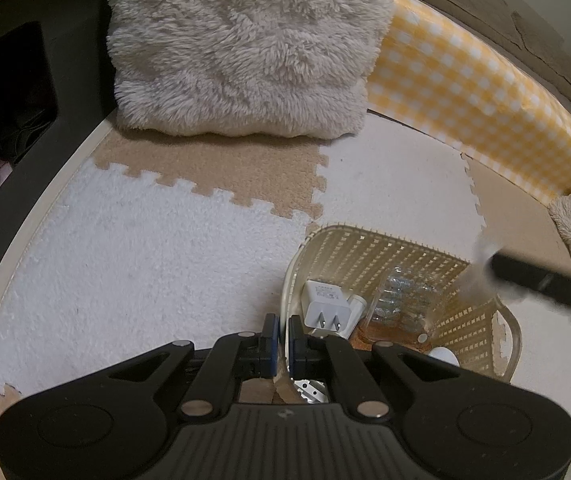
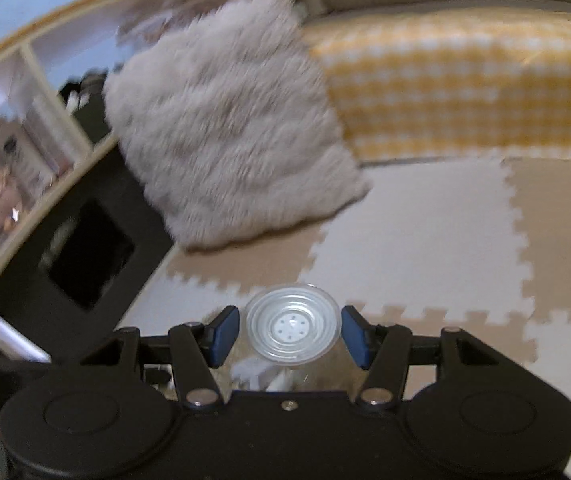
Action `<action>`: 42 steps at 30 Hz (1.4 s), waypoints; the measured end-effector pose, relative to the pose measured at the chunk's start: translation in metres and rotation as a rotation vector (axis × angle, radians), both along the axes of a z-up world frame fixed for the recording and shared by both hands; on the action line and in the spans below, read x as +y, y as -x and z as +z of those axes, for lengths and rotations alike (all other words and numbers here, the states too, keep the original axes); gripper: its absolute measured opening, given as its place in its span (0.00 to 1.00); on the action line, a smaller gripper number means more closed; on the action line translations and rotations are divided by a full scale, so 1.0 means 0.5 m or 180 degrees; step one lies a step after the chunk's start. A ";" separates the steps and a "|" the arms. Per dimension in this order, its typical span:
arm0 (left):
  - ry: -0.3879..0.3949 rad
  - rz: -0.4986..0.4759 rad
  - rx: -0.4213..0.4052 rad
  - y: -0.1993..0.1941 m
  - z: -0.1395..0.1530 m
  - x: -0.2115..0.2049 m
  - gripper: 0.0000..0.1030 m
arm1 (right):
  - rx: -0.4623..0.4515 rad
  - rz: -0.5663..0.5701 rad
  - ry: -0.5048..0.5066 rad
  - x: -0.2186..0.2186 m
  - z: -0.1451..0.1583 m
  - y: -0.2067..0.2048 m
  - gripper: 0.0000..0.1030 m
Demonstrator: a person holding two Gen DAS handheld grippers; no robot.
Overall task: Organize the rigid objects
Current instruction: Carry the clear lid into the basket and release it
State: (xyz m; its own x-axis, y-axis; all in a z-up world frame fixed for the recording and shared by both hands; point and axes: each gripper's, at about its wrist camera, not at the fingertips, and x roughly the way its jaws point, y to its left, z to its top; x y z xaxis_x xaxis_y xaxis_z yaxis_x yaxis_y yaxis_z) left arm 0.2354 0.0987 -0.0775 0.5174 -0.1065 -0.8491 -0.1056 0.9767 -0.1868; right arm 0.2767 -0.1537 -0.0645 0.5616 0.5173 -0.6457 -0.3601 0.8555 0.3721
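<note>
In the left wrist view a cream plastic basket point(image 1: 373, 240) stands on the foam mat. It holds a white plug adapter point(image 1: 323, 300) and a clear plastic bottle point(image 1: 399, 300) with amber liquid. My left gripper point(image 1: 283, 336) is shut on the basket's left rim. My right gripper shows as a blurred black bar point(image 1: 545, 284) above the basket's right side. In the right wrist view my right gripper point(image 2: 291, 334) has its jaws wide apart, with a clear round plastic cup point(image 2: 293, 326) between the blue pads point(image 2: 355, 336). Whether the pads touch the cup is unclear.
A fluffy beige cushion point(image 1: 241, 48) leans at the back. A yellow checked mattress point(image 1: 477, 92) runs along the right. A black cabinet point(image 1: 17, 92) stands at the left. White and tan foam tiles point(image 1: 145, 248) cover the floor.
</note>
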 end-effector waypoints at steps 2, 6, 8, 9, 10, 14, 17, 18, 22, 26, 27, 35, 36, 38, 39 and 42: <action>-0.0003 0.0000 0.0000 0.000 0.000 0.000 0.04 | 0.0062 0.0079 0.0059 0.027 -0.020 0.005 0.56; 0.0008 0.0004 0.0002 0.000 0.000 0.001 0.04 | 0.0212 0.0207 0.0144 0.066 -0.055 0.005 0.56; 0.0016 0.0007 0.0002 0.000 0.001 0.001 0.04 | 0.0270 0.0271 0.0220 0.085 -0.068 0.003 0.56; 0.0017 0.0007 0.0003 0.000 0.001 0.002 0.04 | 0.0292 0.0301 0.0261 0.094 -0.074 0.001 0.56; 0.0018 0.0008 0.0003 0.000 0.000 0.003 0.04 | 0.0303 0.0326 0.0295 0.104 -0.079 0.001 0.56; 0.0020 0.0008 0.0003 0.000 0.001 0.003 0.04 | 0.0321 0.0325 0.0303 0.125 -0.093 0.002 0.56; 0.0018 0.0007 0.0003 0.000 0.001 0.002 0.04 | 0.0305 0.0308 0.0336 0.136 -0.101 0.000 0.56; 0.0018 0.0008 0.0003 0.000 0.001 0.003 0.04 | 0.0285 0.0318 0.0377 0.139 -0.102 0.001 0.56; 0.0016 0.0007 0.0003 0.000 0.001 0.003 0.04 | 0.0238 0.0382 0.0475 0.148 -0.104 0.004 0.57; 0.0016 0.0007 0.0003 -0.001 0.001 0.003 0.04 | 0.0263 0.0399 0.0490 0.147 -0.102 0.006 0.67; 0.0016 0.0007 0.0003 -0.001 0.001 0.003 0.04 | 0.0266 0.0400 0.0489 0.147 -0.102 0.006 0.67; 0.0017 0.0006 0.0003 -0.001 0.001 0.003 0.04 | 0.0276 0.0440 0.0547 0.144 -0.091 0.014 0.78; 0.0016 0.0006 0.0003 -0.001 0.001 0.003 0.04 | 0.0271 0.0440 0.0557 0.143 -0.089 0.017 0.79; 0.0019 0.0007 0.0004 -0.001 0.001 0.003 0.04 | 0.0270 0.0443 0.0577 0.140 -0.081 0.023 0.81; 0.0019 0.0007 0.0004 -0.001 0.001 0.003 0.04 | 0.0268 0.0442 0.0583 0.137 -0.077 0.026 0.82; 0.0015 0.0006 0.0003 -0.001 0.001 0.003 0.04 | 0.0247 0.0428 0.0578 0.126 -0.057 0.037 0.84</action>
